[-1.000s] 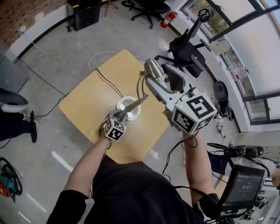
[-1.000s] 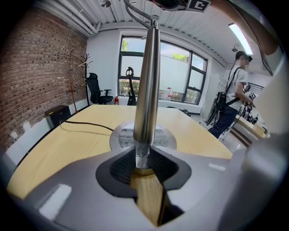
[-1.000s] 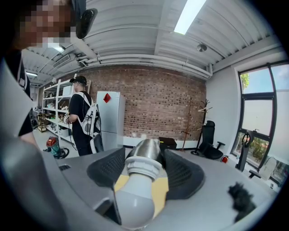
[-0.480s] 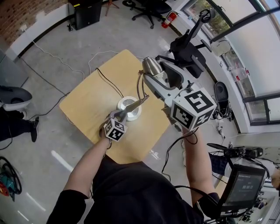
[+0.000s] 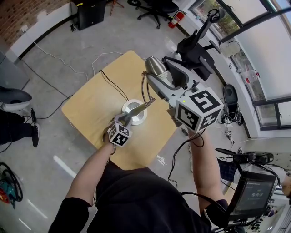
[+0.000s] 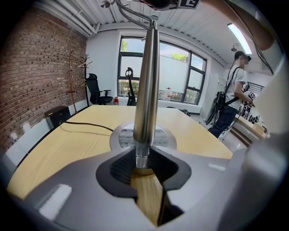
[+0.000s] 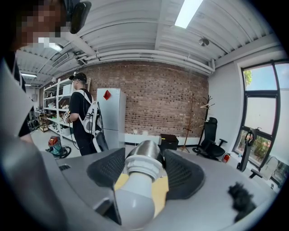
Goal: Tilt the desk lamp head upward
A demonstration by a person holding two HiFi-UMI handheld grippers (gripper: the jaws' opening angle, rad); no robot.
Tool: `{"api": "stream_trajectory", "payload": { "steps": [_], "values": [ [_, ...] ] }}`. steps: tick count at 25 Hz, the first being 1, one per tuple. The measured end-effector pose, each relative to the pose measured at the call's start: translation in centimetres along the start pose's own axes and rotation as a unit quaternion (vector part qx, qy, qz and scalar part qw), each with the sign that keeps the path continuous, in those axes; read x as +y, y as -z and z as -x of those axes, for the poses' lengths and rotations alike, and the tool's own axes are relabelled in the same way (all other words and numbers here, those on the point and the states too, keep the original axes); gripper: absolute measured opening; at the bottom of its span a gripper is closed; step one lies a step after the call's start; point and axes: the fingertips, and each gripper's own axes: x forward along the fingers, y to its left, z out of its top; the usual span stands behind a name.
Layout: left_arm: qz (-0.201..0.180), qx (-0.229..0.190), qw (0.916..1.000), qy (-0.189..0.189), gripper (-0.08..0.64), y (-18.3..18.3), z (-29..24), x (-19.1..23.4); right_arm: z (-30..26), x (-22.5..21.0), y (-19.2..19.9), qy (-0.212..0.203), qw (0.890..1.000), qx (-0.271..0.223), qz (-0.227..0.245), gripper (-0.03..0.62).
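The desk lamp stands on the wooden table [image 5: 88,109] on a round silver base [image 5: 135,112]. My left gripper [image 5: 142,107] is shut on the thin metal stem [image 6: 145,90] just above that base [image 6: 118,137], and the stem runs up between its pads [image 6: 121,168]. Up at the right, the silver lamp head [image 5: 155,67] sits between the jaws of my right gripper [image 5: 160,77]. In the right gripper view the head's metal shade [image 7: 145,152] and white bulb [image 7: 133,204] lie between the ribbed pads [image 7: 106,168], which are shut on the shade.
A black cable [image 5: 112,85] runs from the base across the table and off its far edge. A black stand [image 5: 195,45] and office chairs [image 5: 154,7] are beyond the table. A person [image 6: 231,101] stands to the right of the table, another [image 7: 83,118] by a white fridge [image 7: 110,115].
My right gripper and the lamp head have shifted a little up and left in the head view. The left gripper and the base have stayed put.
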Motion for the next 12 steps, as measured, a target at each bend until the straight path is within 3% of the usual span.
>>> {"api": "stream_trajectory", "payload": {
  "steps": [12],
  "values": [
    [-0.006,0.009,0.9999,-0.004,0.101,0.0,-0.37,-0.1,-0.24,-0.29,0.27,0.002,1.0,-0.003,0.0,0.288]
  ]
}}
